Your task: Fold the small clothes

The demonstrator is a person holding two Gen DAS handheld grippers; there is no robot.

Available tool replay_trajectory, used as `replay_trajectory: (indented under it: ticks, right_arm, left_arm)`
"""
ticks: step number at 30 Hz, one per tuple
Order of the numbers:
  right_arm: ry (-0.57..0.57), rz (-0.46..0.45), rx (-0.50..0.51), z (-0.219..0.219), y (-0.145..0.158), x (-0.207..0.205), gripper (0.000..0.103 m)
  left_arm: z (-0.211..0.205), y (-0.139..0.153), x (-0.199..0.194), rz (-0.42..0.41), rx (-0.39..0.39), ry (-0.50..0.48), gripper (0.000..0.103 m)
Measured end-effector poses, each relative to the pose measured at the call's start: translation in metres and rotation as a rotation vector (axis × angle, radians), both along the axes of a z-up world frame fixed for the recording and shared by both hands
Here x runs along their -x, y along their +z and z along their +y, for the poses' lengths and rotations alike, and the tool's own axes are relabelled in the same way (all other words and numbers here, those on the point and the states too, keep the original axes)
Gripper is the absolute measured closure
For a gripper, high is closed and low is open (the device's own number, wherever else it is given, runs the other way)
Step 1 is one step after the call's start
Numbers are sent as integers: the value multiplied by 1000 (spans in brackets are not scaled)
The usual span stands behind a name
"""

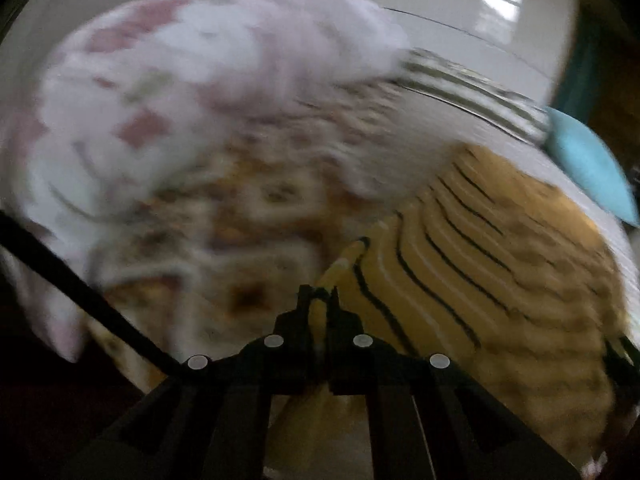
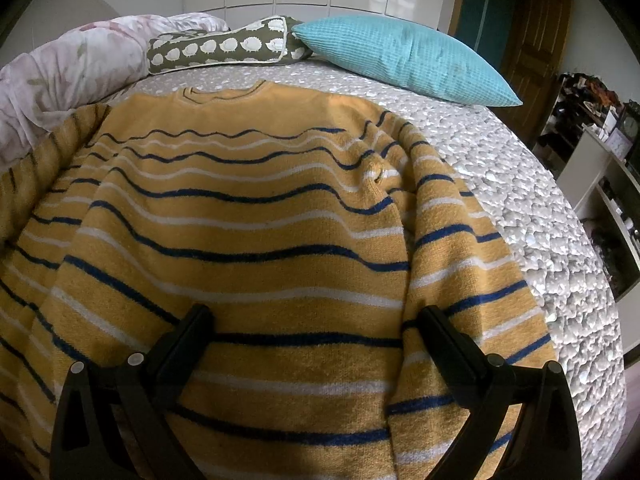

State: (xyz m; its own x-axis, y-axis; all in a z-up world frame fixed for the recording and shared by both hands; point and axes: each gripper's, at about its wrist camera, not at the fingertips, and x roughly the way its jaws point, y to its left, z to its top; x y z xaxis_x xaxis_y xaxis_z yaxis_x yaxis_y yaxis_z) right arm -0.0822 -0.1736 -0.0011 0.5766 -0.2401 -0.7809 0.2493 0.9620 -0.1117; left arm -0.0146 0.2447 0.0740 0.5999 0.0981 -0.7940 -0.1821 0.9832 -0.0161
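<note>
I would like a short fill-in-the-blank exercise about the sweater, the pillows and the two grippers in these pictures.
1. The yellow knitted sweater has dark blue and ____ stripes.
2. The left gripper is ____ on a fold of the sweater.
3. The right gripper hovers over the sweater with its jaws ____.
4. The ribbed pillow on the quilted bed cover is ____ in colour.

Missing words: white; shut; open; turquoise

a yellow sweater [image 2: 248, 240] with blue and white stripes lies flat on the bed, collar at the far end, right sleeve folded alongside the body.
</note>
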Motion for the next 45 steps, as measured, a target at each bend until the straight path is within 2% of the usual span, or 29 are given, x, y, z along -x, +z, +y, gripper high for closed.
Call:
replay_trajectory:
  ticks: [2, 4, 6, 8, 10, 13, 14, 15, 17, 19, 22, 26, 29, 31, 32, 33, 35, 37, 40, 43, 45]
  right_arm:
    - [0, 0, -1, 0, 0, 0, 0]
    - [0, 2, -9, -1, 0, 0, 0]
    - [1, 4, -15, -3, 0, 0, 0]
    - [2, 10, -21, -4, 0, -2, 0]
    - [1, 13, -32, -6, 0, -3, 0]
    - [10, 8, -57, -11, 2, -2, 0]
    - [13, 5, -72, -13, 4, -1, 5]
    - [12, -11, -97, -17, 10, 3, 20]
    - [5, -60, -201, -37, 29, 19, 33]
    - [-7, -120, -317, -67, 47, 45, 33]
    - [-99, -148, -290, -111, 62, 82, 32]
    - [-217, -86, -276, -169, 52, 129, 32]
    - [-217, -42, -371, -182, 34, 146, 33]
    - [-168, -20, -456, -176, 23, 148, 48]
    - [-124, -4, -471, -167, 19, 147, 73]
    - [-83, 12, -469, -160, 18, 144, 97]
    - [-64, 17, -435, -161, 23, 142, 99]
    - [-100, -5, -389, -179, 38, 143, 99]
    - [-270, -40, -161, -224, 69, 145, 99]
    - [-405, -27, 22, -264, 78, 136, 98]
    - [-486, 5, 28, -286, 74, 128, 94]
  left_arm:
    - [23, -1, -16, 17, -53, 78, 97]
    - [36, 1, -23, 40, -8, 97, 97]
    - [37, 8, -16, 12, 37, 86, 95]
    - [24, 17, -4, -12, 48, 67, 83]
    - [0, 27, 11, -37, 63, 14, 59]
    - [-34, 38, 30, -74, 119, -60, 40]
    - [-44, 39, 37, -78, 135, -80, 39]
    - [-59, 40, 42, -75, 154, -109, 38]
    - [-82, 41, 53, -68, 178, -148, 38]
    - [-106, 38, 61, -59, 195, -192, 38]
    - [-135, 33, 71, -51, 174, -241, 38]
    - [-169, 22, 73, -16, 147, -315, 38]
    - [-188, 16, 75, 16, 147, -347, 38]
    - [-201, 14, 77, 30, 140, -363, 38]
    - [-204, 15, 78, 33, 133, -371, 38]
    - [-209, 16, 80, 31, 118, -378, 38]
    - [-211, 21, 81, 20, 96, -386, 38]
    - [-210, 26, 83, 3, 78, -383, 38]
    - [-205, 32, 82, -12, 71, -362, 38]
    - [-202, 32, 80, -10, 79, -338, 38]
    - [-200, 31, 80, -2, 86, -333, 38]
